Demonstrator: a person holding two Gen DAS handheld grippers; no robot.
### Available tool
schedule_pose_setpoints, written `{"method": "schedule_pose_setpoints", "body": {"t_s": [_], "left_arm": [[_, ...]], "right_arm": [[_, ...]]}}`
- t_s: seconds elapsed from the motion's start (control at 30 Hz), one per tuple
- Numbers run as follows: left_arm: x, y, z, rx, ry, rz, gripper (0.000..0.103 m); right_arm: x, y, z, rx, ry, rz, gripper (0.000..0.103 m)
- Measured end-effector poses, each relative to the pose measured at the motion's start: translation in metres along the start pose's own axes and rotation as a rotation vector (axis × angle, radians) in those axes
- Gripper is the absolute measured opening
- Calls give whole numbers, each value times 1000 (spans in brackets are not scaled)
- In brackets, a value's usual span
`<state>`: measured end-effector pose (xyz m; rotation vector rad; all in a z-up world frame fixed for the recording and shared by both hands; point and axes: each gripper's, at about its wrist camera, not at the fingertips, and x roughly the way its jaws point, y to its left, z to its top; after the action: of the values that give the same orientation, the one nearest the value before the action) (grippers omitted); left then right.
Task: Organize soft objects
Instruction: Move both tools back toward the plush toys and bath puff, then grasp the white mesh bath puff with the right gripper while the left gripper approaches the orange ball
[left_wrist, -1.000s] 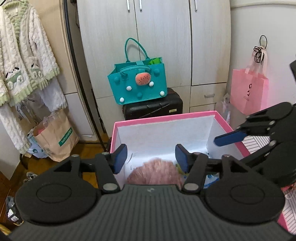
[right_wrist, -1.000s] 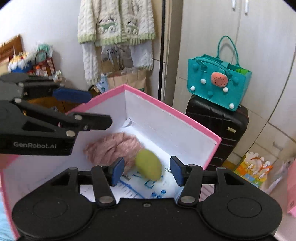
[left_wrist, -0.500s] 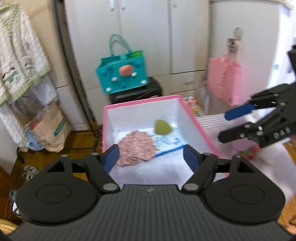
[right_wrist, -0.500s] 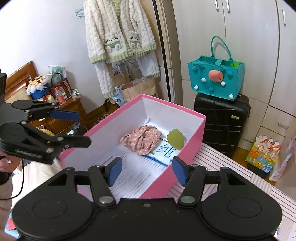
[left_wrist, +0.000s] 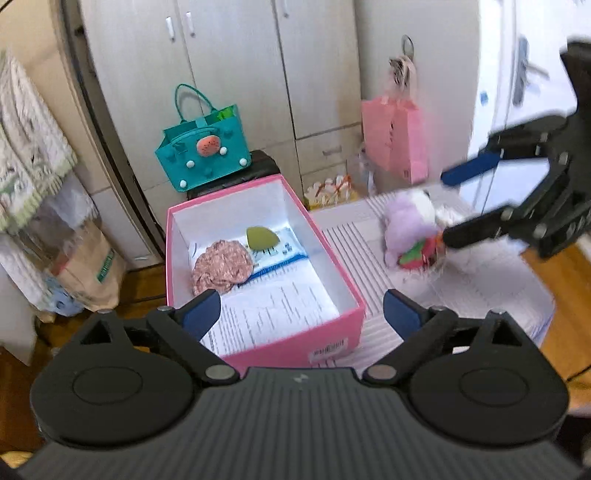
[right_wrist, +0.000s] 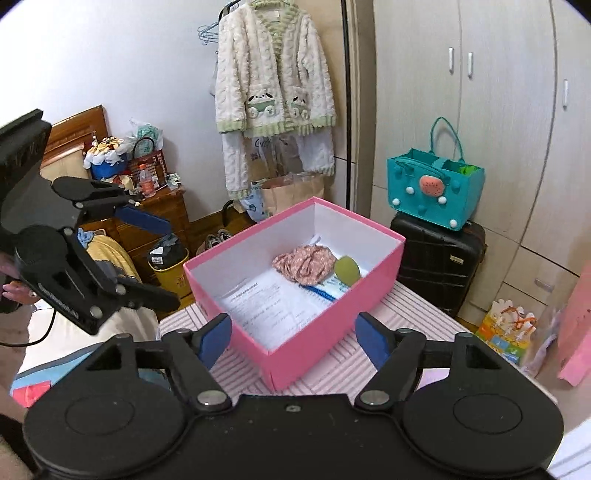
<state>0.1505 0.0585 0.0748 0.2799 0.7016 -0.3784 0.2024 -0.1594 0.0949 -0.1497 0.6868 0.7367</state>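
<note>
Pink box (right_wrist: 332, 332): holds pink fabric bundle (right_wrist: 304, 263), green pad (right_wrist: 347, 270). Both grippers (left_wrist: 301, 312) (right_wrist: 293, 338) empty, fingers apart. Next, likely: fetch plush toy (left_wrist: 408, 229).

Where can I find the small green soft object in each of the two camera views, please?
Left wrist view: the green soft object lies at the far end of the pink box, right of the pink crumpled cloth, left of picture centre.
Right wrist view: the same object lies in the box's far right corner, near picture centre.
Shared landmark: the teal felt bag on the black suitcase behind the box.
</note>
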Motion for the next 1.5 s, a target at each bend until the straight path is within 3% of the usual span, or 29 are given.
{"method": "schedule_pose_setpoints", "body": {"t_s": [0.27,0.57,0.87,0.93,1.03,1.13,1.5], "left_arm": [[6,-51,-11,162,55,-77,96],[15,-84,-17,265,9,-136,96],[51,-100,-14,221,10,-233,95],[62,-99,-17,177,1,-220,94],[75,-99,-19,140,-32,-234,94],[87,-105,-21,122,-84,-202,94],[131,-134,-9,96,-194,-180,94]], "right_arm": [[-31,-4,-46,49,-18,-75,90],[-49,-22,-105,84,-35,-168,91],[-49,-42,-153,94,-106,-187,94],[-42,-53,-166,111,-137,-163,96],[-28,-65,-185,125,-157,-212,96],[-17,-73,-198,77,-178,-252,96],[25,-113,-204,110,-149,-368,96]]}}
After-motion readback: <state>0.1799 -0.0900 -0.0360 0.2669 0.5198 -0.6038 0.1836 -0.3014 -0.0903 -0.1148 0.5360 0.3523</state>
